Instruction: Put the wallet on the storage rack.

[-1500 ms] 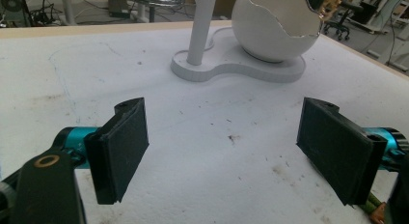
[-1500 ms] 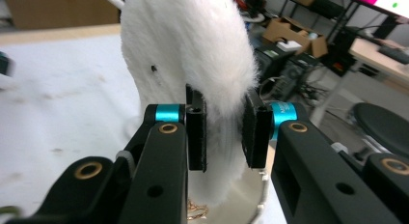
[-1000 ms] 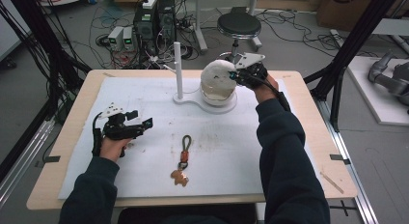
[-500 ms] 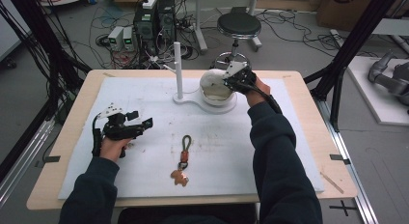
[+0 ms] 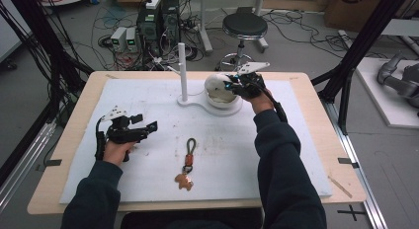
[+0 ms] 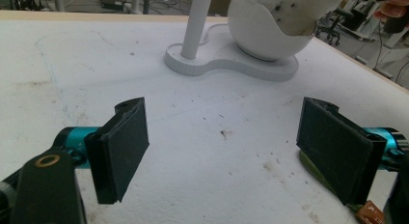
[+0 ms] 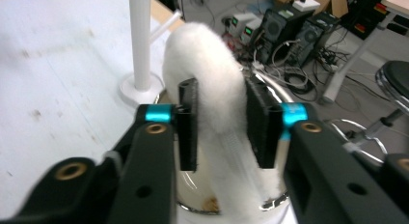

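A keychain (image 5: 188, 165) lies at 6 o'clock on the white surface (image 5: 148, 189). At 9 o'clock the left tool (image 6: 222, 151) rests released. At 1 o'clock the right tool (image 7: 222, 122) clenches a fluffy white cover (image 7: 212, 84) over the bowl (image 5: 225, 103); lifting straight up should avoid tipping it.

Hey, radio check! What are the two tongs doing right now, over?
Right tongs shut on fluffy white cover at the bowl. Left tongs open, empty, above the mat. Keychain lies untouched between hands. Nothing blocking.

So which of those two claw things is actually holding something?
The right gripper, at the far side of the table: its jaws squeeze the white fluffy piece over the white bowl. The left gripper hangs open above the mat, holding nothing.
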